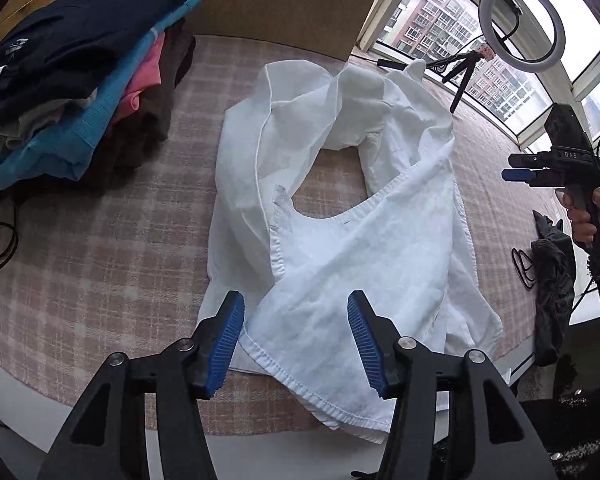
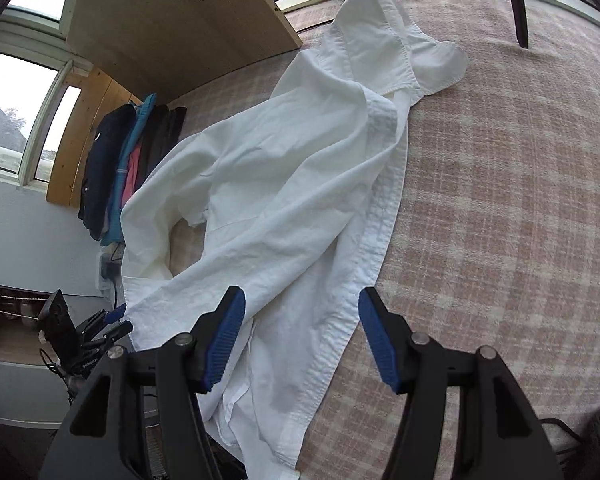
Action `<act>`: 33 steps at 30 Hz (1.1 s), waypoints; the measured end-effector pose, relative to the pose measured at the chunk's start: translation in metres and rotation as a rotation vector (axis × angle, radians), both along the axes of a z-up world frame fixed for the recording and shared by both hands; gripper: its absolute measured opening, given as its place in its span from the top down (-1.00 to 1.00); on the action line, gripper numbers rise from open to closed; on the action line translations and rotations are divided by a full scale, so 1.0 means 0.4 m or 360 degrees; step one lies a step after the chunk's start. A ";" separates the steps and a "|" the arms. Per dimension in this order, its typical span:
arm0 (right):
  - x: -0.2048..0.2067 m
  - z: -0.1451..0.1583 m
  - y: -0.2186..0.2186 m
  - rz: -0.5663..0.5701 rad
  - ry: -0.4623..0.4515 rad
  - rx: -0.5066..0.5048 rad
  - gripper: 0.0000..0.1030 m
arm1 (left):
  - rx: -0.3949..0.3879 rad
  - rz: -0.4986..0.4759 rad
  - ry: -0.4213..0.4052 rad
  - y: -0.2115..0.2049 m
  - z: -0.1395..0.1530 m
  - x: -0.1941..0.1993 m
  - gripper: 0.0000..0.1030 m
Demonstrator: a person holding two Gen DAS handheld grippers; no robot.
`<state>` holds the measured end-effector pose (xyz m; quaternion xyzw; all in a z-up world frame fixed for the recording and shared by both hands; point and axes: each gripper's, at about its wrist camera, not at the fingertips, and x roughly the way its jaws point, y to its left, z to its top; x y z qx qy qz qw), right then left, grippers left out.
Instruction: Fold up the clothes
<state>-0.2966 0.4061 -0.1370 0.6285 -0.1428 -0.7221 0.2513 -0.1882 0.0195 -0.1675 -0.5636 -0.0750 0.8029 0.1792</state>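
1. White shirt (image 1: 340, 208) lies crumpled on the pink plaid cloth (image 1: 100, 248), right of the folded stack (image 1: 76, 80).
2. My left gripper (image 1: 296, 336) hangs spread above its near hem (pads clear).
3. My right gripper (image 2: 300, 340) gapes too, gripping nothing.

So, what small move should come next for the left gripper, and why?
Probably lower the left gripper and close it on the near hem of the white shirt. Its jaws stand open with nothing pinched, the hem lies just below them, and the shirt is crumpled on the checked cloth, so it needs spreading before any fold.
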 end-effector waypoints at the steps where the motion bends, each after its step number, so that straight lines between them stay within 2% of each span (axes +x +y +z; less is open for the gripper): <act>1: 0.011 0.024 0.005 -0.0006 -0.0002 0.0005 -0.13 | 0.0020 -0.0026 -0.0020 0.006 -0.012 -0.008 0.04; 2: 0.019 0.049 0.009 -0.0011 -0.0007 0.0008 -0.13 | 0.0032 -0.0047 -0.0016 0.014 -0.017 -0.009 0.07; 3: 0.028 0.073 0.013 -0.0016 -0.0013 0.0012 -0.14 | 0.0039 -0.0065 0.0001 0.023 -0.017 -0.007 0.23; 4: 0.031 0.094 0.017 -0.0018 -0.0021 0.0023 -0.14 | 0.0045 -0.0072 0.0022 0.029 -0.012 -0.003 0.63; 5: 0.029 0.111 0.018 -0.0016 -0.0022 0.0041 -0.14 | 0.0050 -0.0073 0.0044 0.035 -0.005 0.002 0.80; 6: 0.020 0.123 0.013 -0.0012 -0.0013 0.0056 -0.16 | 0.0061 -0.0069 0.0070 0.039 0.006 0.009 0.84; 8: -0.015 0.118 -0.007 -0.0010 0.0029 0.0086 -0.29 | 0.0094 -0.0073 0.0140 0.046 0.041 0.035 0.86; 10: -0.075 0.061 -0.032 -0.0053 0.0016 0.0144 -0.29 | 0.0119 -0.0107 0.0190 0.054 0.082 0.060 0.86; 14: -0.196 -0.057 -0.079 -0.0149 -0.0034 0.0250 -0.30 | 0.0091 -0.0191 0.0264 0.091 0.142 0.111 0.86; 18: -0.271 -0.116 -0.114 -0.0178 -0.0085 0.0309 -0.29 | 0.0064 -0.0257 0.0272 0.127 0.152 0.148 0.86; 21: -0.297 -0.137 -0.139 -0.0138 -0.0078 0.0471 -0.29 | -0.0026 -0.0277 0.0298 0.140 0.142 0.161 0.86; 22: -0.306 -0.144 -0.147 -0.0123 -0.0074 0.0528 -0.29 | -0.0027 -0.0271 0.0294 0.136 0.136 0.159 0.85; 25: -0.321 -0.187 -0.139 -0.0129 -0.0188 0.0571 -0.29 | -0.0036 -0.0226 0.0293 0.114 0.123 0.140 0.85; 27: -0.320 -0.198 -0.129 -0.0148 -0.0213 0.0545 -0.22 | -0.0129 -0.0186 0.0316 0.095 0.114 0.126 0.76; 29: -0.316 -0.203 -0.118 -0.0166 -0.0233 0.0503 0.03 | -0.0262 -0.0085 0.0311 0.060 0.094 0.107 0.71; 30: -0.312 -0.202 -0.112 -0.0173 -0.0246 0.0476 0.07 | -0.0269 -0.0033 0.0267 0.038 0.081 0.096 0.71; 33: -0.300 -0.164 -0.087 -0.0196 -0.0202 0.0428 0.07 | -0.0129 0.0063 0.0193 -0.013 0.066 0.103 0.71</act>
